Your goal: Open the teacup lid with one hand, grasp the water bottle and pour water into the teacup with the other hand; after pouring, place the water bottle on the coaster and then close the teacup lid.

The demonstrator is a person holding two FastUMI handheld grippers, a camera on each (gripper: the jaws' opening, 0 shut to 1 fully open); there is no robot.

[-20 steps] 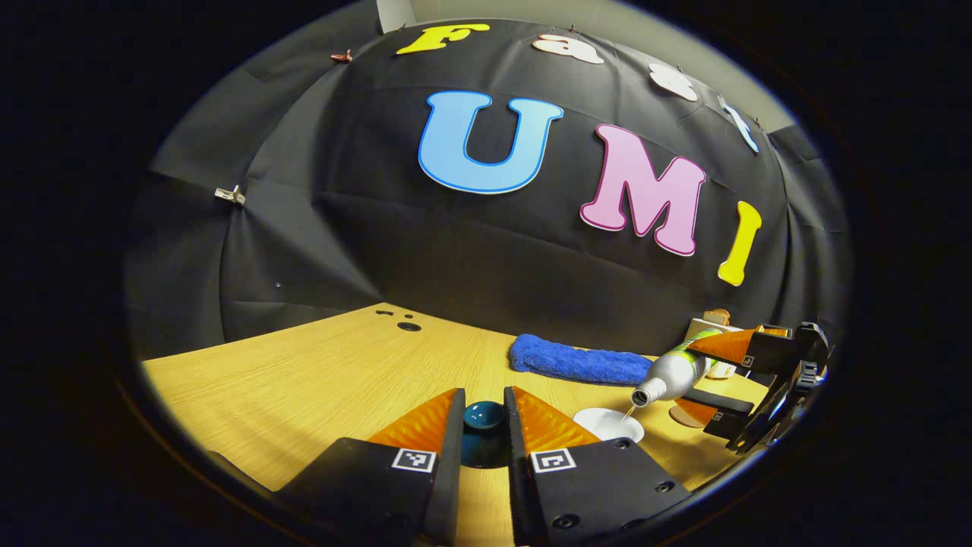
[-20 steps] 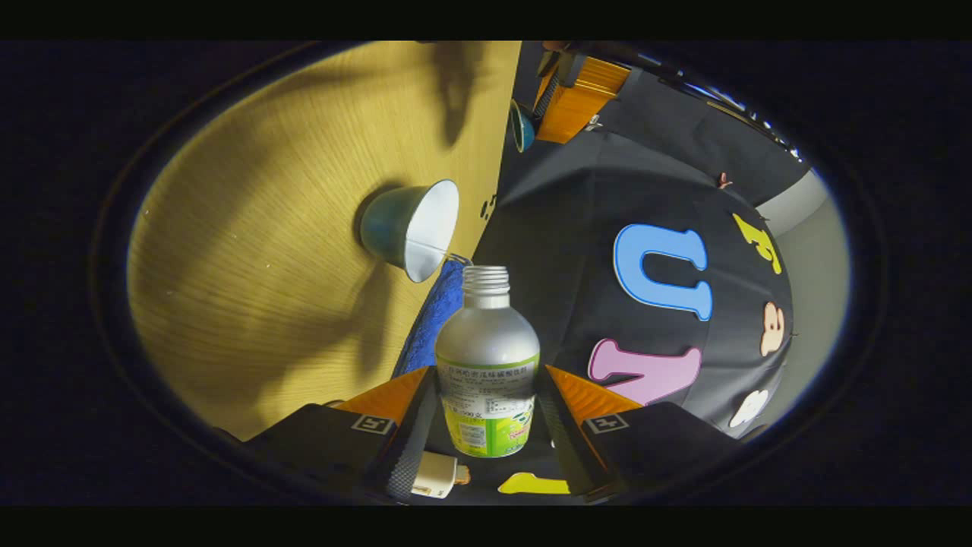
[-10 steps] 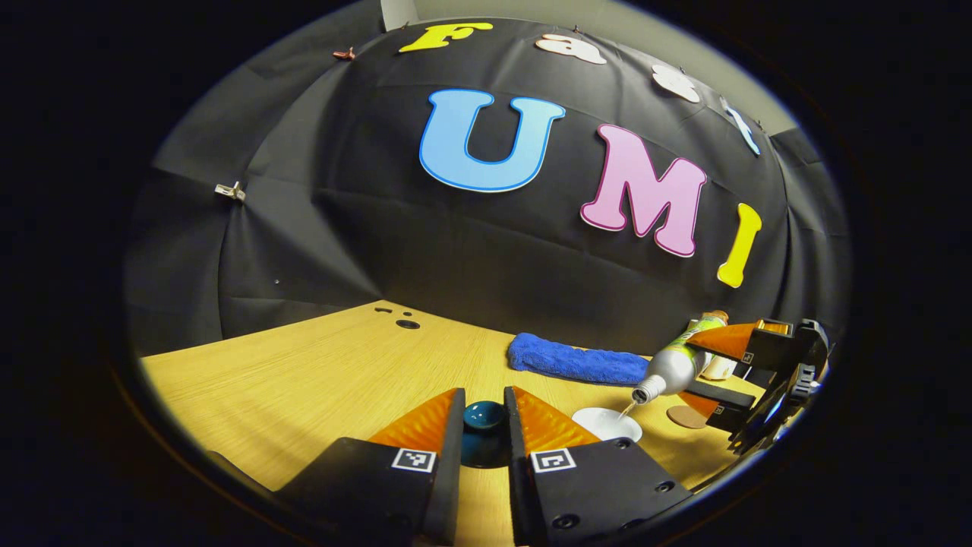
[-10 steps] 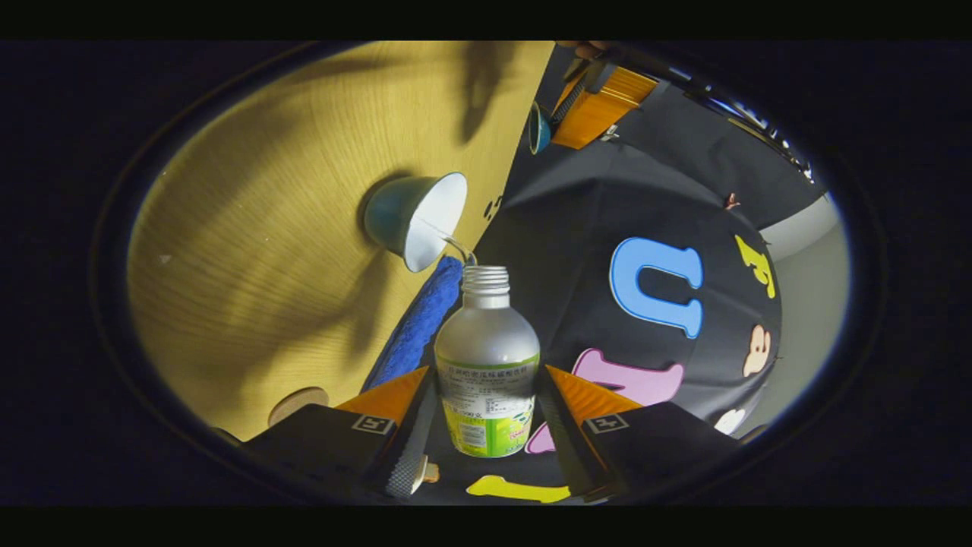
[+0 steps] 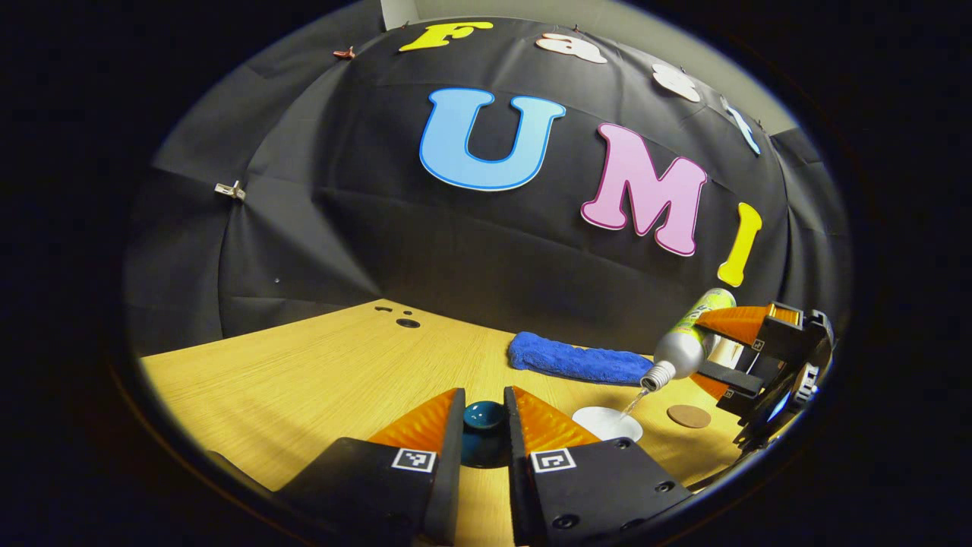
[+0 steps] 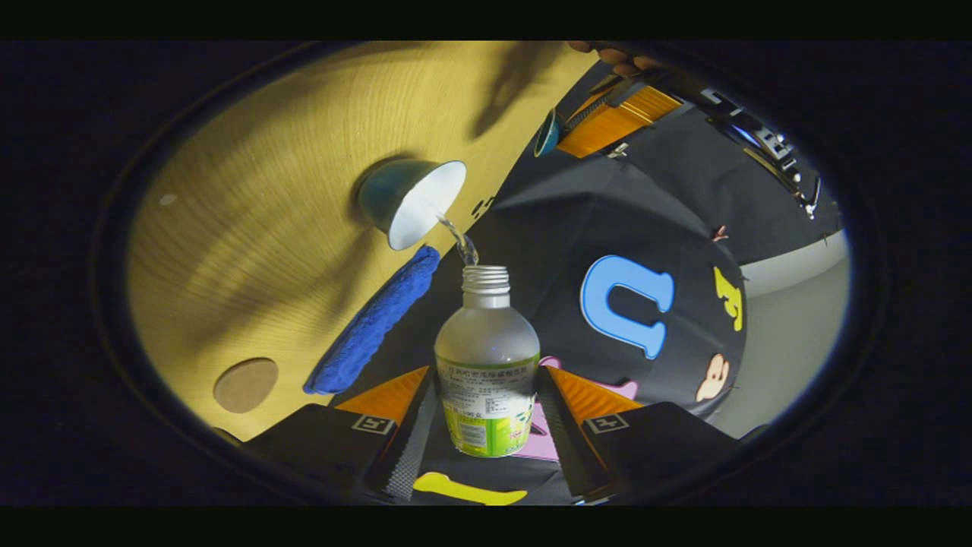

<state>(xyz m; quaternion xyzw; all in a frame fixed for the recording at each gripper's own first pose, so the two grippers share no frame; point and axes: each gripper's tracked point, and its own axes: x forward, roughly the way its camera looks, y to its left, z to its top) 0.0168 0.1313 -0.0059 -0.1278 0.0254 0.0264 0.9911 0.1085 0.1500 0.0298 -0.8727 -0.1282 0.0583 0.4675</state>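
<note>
Fingers clamp tilted bottle — water entering teacup

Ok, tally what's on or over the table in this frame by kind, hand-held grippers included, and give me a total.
Hand-held grippers: 2 (left hand-held gripper, right hand-held gripper)
Water bottle: 1
Teacup: 1
Teacup lid: 1
Coaster: 1
Blue towel: 1
Total: 7

Dark teal teacup with white inside, blue towel, light wood-grain table, brown coaster
</note>
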